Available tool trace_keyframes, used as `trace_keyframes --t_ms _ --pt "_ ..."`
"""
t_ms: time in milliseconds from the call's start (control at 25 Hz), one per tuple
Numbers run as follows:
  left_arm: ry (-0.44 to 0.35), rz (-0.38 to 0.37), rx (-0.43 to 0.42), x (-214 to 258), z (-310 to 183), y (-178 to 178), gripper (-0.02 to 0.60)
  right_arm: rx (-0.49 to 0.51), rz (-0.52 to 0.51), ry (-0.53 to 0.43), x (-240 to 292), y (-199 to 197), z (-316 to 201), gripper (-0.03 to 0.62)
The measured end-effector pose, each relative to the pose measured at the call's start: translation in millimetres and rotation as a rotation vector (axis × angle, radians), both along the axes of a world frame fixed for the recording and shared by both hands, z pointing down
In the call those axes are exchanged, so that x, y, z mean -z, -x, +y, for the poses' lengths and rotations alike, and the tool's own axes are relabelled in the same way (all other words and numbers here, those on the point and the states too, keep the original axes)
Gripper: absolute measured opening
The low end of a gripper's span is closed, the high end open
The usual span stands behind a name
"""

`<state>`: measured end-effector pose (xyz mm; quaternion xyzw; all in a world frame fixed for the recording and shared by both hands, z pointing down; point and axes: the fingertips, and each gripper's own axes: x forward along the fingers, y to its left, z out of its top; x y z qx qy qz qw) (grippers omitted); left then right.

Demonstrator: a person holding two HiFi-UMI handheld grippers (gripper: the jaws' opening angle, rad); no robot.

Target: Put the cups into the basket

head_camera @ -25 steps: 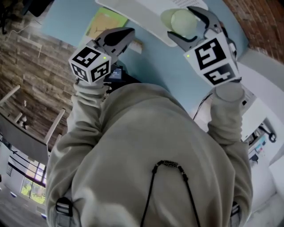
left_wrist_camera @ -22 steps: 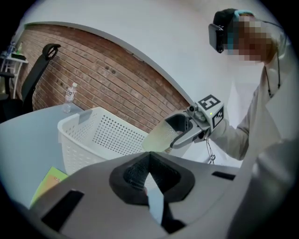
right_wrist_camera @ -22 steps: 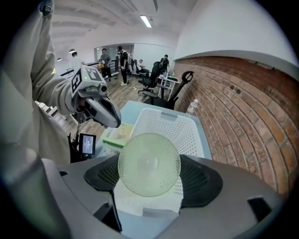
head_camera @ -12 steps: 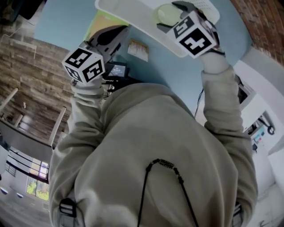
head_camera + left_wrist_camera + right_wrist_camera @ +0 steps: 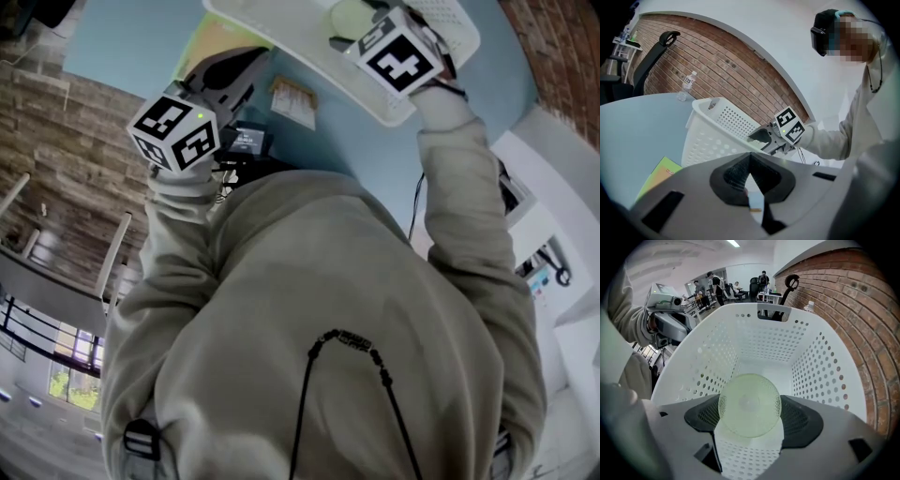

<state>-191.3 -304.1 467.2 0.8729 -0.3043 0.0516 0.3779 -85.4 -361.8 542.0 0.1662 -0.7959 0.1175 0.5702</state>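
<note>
A pale green translucent cup (image 5: 749,404) sits bottom-first between the pads of my right gripper (image 5: 750,411), which is shut on it. The cup hangs over the inside of the white perforated basket (image 5: 820,371), just past its near rim. The head view has the cup (image 5: 347,13) and right gripper (image 5: 345,26) above the basket (image 5: 281,33) at the top edge. My left gripper (image 5: 749,161) is shut with nothing in it, held left of the basket (image 5: 710,136) and pointing at it. In the head view the left gripper (image 5: 255,62) is short of the basket's near wall.
The basket stands on a light blue table (image 5: 637,122). A green and yellow booklet (image 5: 658,172) lies beside it, and a small card (image 5: 292,99) lies near. A water bottle (image 5: 687,85) and an office chair (image 5: 656,49) stand by the brick wall. People stand far off in the room.
My right gripper has carried the cup forward from short of the basket to over its inside. The left gripper has barely shifted.
</note>
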Motion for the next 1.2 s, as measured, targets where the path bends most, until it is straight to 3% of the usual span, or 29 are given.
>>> trace_keyframes --t_ms 640,880,1200 --pt "0.006 -0.022 -0.013 -9.0 -5.9 -2.8 -0.003 -0.047 0.015 0.055 -40.6 -5.3 -2.1 0.377" --pt "0.024 0.007 0.021 -2.8 -14.1 5.2 -0.003 -0.050 0.011 0.069 -52.3 -2.5 -1.0 0.377" --pt "0.018 -0.032 0.000 -16.7 -16.0 7.7 -0.003 -0.042 0.021 0.074 -61.6 -1.8 3.0 0.377"
